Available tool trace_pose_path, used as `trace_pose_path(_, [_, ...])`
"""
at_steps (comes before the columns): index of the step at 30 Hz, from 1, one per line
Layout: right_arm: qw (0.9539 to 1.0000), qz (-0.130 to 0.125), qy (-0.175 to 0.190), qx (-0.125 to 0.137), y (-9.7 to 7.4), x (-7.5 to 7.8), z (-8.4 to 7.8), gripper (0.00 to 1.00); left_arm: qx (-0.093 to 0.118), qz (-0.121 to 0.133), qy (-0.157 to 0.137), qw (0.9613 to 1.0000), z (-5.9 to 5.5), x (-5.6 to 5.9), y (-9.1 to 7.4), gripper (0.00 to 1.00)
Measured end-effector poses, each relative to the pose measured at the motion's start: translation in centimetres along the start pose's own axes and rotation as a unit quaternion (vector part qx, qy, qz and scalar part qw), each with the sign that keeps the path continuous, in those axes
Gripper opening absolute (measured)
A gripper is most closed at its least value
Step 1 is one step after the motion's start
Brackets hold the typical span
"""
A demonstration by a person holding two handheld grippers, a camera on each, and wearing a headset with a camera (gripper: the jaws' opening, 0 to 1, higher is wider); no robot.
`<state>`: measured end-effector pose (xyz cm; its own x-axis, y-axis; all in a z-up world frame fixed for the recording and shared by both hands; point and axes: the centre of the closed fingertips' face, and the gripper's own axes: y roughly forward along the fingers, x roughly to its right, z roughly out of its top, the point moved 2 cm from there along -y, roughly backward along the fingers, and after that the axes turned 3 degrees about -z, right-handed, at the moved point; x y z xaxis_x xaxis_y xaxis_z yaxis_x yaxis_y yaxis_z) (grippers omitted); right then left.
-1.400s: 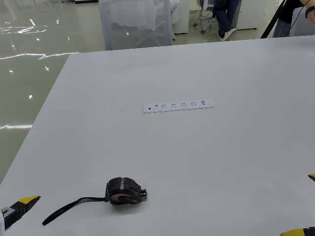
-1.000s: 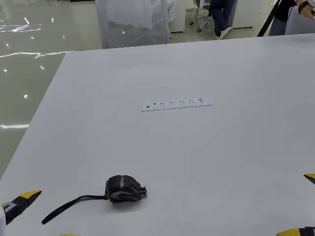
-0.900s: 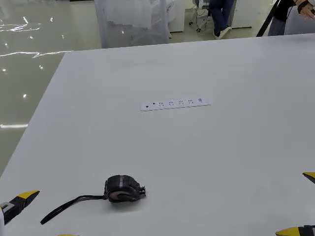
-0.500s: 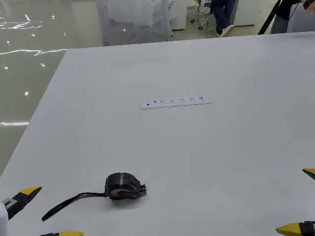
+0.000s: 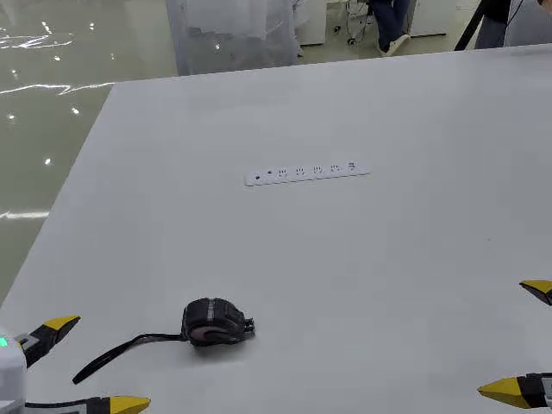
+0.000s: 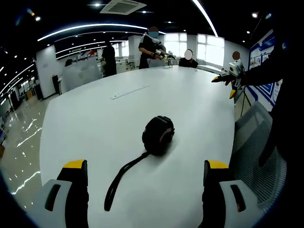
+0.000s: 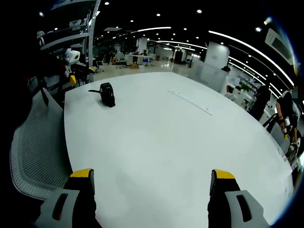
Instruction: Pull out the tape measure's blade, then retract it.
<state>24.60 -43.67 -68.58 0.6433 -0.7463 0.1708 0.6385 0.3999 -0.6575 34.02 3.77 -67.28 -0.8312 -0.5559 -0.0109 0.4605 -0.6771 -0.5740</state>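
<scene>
A black tape measure (image 5: 215, 322) lies on the white table (image 5: 345, 241) near the front left, its black wrist strap (image 5: 116, 357) trailing toward the left. It also lies straight ahead in the left gripper view (image 6: 158, 135), and small at the far left in the right gripper view (image 7: 107, 94). No blade sticks out. My left gripper (image 5: 93, 364) stands open at the bottom left, just short of the strap end; its yellow-tipped jaws (image 6: 145, 166) are wide apart. My right gripper (image 5: 521, 341) is open at the bottom right, far from the tape measure, nothing between its jaws (image 7: 151, 175).
A white power strip (image 5: 306, 172) lies flat near the table's middle. A mesh chair (image 7: 38, 156) stands at the table's near edge. People stand beyond the far end (image 6: 152, 45). A covered rack (image 5: 231, 33) stands on the glossy floor behind the table.
The left gripper has come forward into view, so both yellow tips now show near the strap. The right gripper has edged in slightly. The tape measure has stayed put; the head camera tilted.
</scene>
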Motion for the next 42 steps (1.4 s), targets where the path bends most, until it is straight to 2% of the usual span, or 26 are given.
trace_pose_path(7, [0.9999,0.009,-0.010,0.002,0.8,0.2,1.1,0.99,-0.005,-0.015,0.012,0.9998,1.1,-0.1,0.9,0.99])
trace_pose_path(14, [0.9998,0.016,-0.011,0.002,1.5,0.5,1.8,0.99,-0.011,-0.033,0.029,0.9990,1.4,0.1,1.9,0.99])
trace_pose_path(15, [0.9996,0.019,-0.018,0.008,1.6,0.5,2.0,0.99,-0.011,-0.036,0.032,0.9988,1.4,0.1,2.0,0.99])
trace_pose_path(17, [0.9998,0.019,-0.009,0.005,1.9,0.6,2.1,0.99,-0.016,-0.041,0.043,0.9981,1.5,0.2,2.3,0.99])
trace_pose_path(25, [0.9992,0.028,-0.029,0.001,3.0,0.2,3.1,0.99,-0.018,-0.054,0.063,0.9964,2.5,-0.4,3.7,0.99])
trace_pose_path(26, [0.9992,0.029,-0.027,0.005,3.2,0.2,3.4,0.99,-0.029,-0.069,0.055,0.9957,2.2,-0.2,3.9,0.99])
trace_pose_path(28, [0.9991,0.030,-0.028,0.006,3.6,0.2,3.8,0.99,-0.031,-0.072,0.074,0.9942,2.4,-0.3,4.3,0.99])
trace_pose_path(30, [0.9990,0.031,-0.030,0.011,3.9,0.1,4.2,0.99,-0.037,-0.084,0.076,0.9929,2.5,-0.2,4.7,0.99])
trace_pose_path(31, [0.9990,0.032,-0.029,0.013,4.1,0.1,4.5,0.99,-0.032,-0.084,0.085,0.9923,3.0,-0.3,4.9,0.99])
trace_pose_path(34, [0.9988,0.035,-0.032,0.014,4.8,-0.3,5.0,0.99,-0.036,-0.096,0.092,0.9905,3.3,-0.2,5.4,0.97])
trace_pose_path(36, [0.9985,0.040,-0.037,0.007,5.4,-0.4,5.3,0.99,-0.048,-0.106,0.100,0.9882,3.3,-0.3,5.7,0.90])
trace_pose_path(37, [0.9983,0.047,-0.032,0.014,5.5,-0.6,5.7,0.99,-0.044,-0.104,0.101,0.9885,3.4,-0.5,6.0,0.92])
trace_pose_path(38, [0.9983,0.051,-0.026,0.015,5.7,-0.8,6.0,0.99,-0.038,-0.115,0.090,0.9886,3.6,-0.3,6.2,0.94])
trace_pose_path(39, [0.9972,0.064,-0.034,0.017,5.9,-1.3,6.6,0.99,-0.046,-0.115,0.093,0.9879,3.6,-0.4,6.3,0.91])
trace_pose_path(40, [0.9972,0.063,-0.037,0.017,6.1,-1.3,6.8,0.99,-0.043,-0.119,0.095,0.9874,3.6,-0.3,6.6,0.95])
trace_pose_path(41, [0.9968,0.068,-0.040,0.013,6.5,-1.4,7.0,0.99,-0.052,-0.144,0.076,0.9852,3.3,0.5,6.8,0.96])
trace_pose_path(42, [0.9967,0.068,-0.042,0.013,6.7,-1.5,7.2,0.99,-0.049,-0.128,0.097,0.9858,3.5,0.0,7.1,0.94])
